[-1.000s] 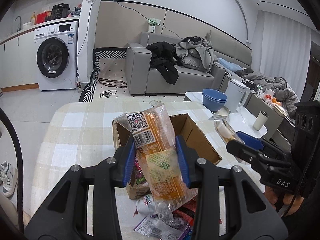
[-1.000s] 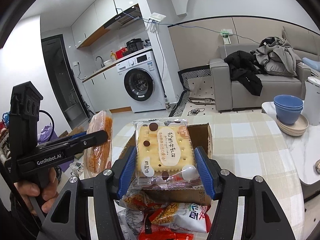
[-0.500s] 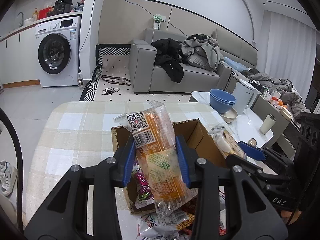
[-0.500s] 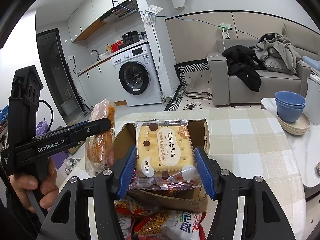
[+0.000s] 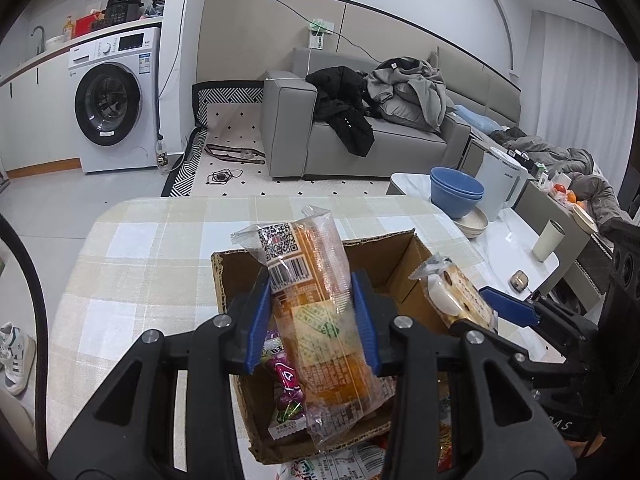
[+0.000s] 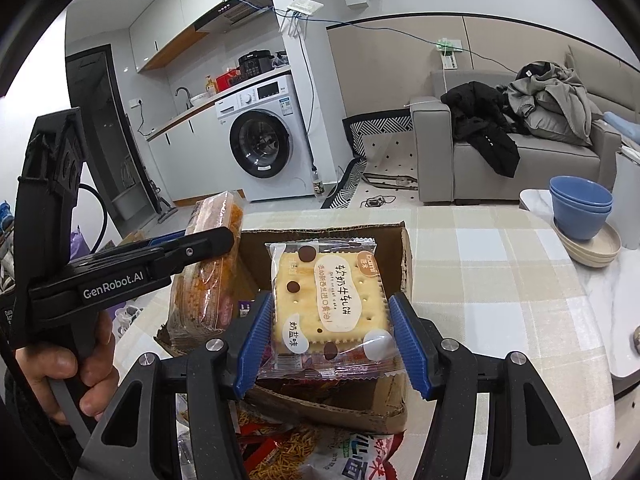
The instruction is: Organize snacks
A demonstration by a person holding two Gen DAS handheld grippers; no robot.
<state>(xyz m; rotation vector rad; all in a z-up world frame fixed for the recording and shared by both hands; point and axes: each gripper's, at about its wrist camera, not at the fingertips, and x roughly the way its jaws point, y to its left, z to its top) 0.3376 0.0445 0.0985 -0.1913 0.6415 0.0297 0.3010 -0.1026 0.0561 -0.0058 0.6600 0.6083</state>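
Observation:
My left gripper (image 5: 312,320) is shut on an orange snack packet (image 5: 320,312) with a QR code, held upright over the open cardboard box (image 5: 404,276). The packet also shows in the right wrist view (image 6: 212,272). My right gripper (image 6: 330,336) is shut on a square cracker packet (image 6: 328,304), held above the same box (image 6: 402,248). The cracker packet (image 5: 456,300) shows edge-on at the right of the left wrist view. A purple snack (image 5: 286,380) lies inside the box.
The box stands on a checked tablecloth (image 5: 140,264). Several loose snack bags (image 6: 320,456) lie in front of the box. Blue bowls (image 6: 580,208) on a plate, a white kettle (image 5: 502,184) and a cup (image 5: 550,240) stand to the right.
Both grippers have moved forward and down with their packets, so the box now lies under them and its inside shows more.

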